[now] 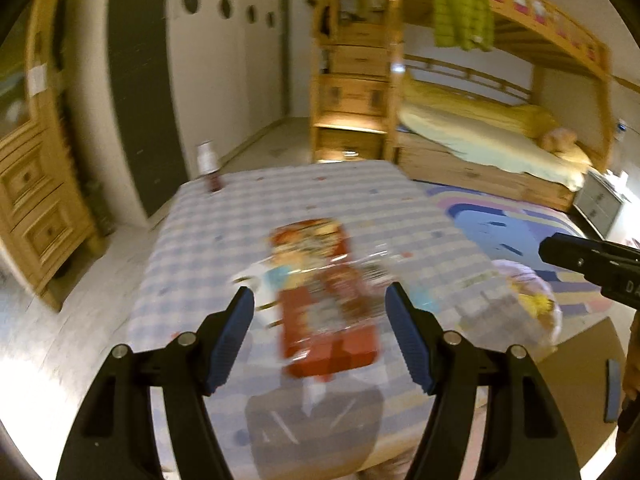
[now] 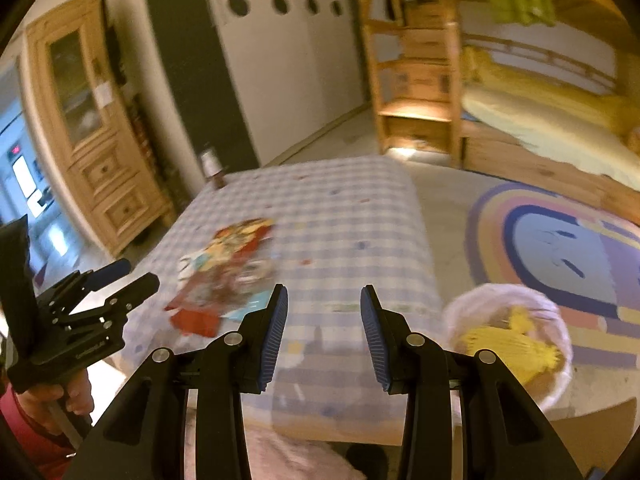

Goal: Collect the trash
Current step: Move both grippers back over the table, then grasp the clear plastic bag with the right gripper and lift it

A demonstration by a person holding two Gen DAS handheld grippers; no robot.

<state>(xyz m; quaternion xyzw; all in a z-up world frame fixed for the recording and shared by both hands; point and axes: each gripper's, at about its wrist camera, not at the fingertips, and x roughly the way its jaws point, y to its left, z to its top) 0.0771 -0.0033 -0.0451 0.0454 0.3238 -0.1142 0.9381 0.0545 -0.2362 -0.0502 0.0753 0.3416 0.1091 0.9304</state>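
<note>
Motion blur smears the red wrappers (image 1: 320,300) on the checked mattress (image 1: 280,200); their print is unreadable. The far bottle (image 1: 210,166) is too small to identify.

Most of the checked mattress (image 2: 340,216) lies bare, open from the frame's middle to its far edge. Wrappers (image 2: 224,272) clutter its left-centre, and a bottle (image 2: 212,168) stands at the far-left corner. At lower right a basket (image 2: 508,336) sits on the floor just beside the mattress; the rug (image 2: 560,248) beyond is free.
</note>
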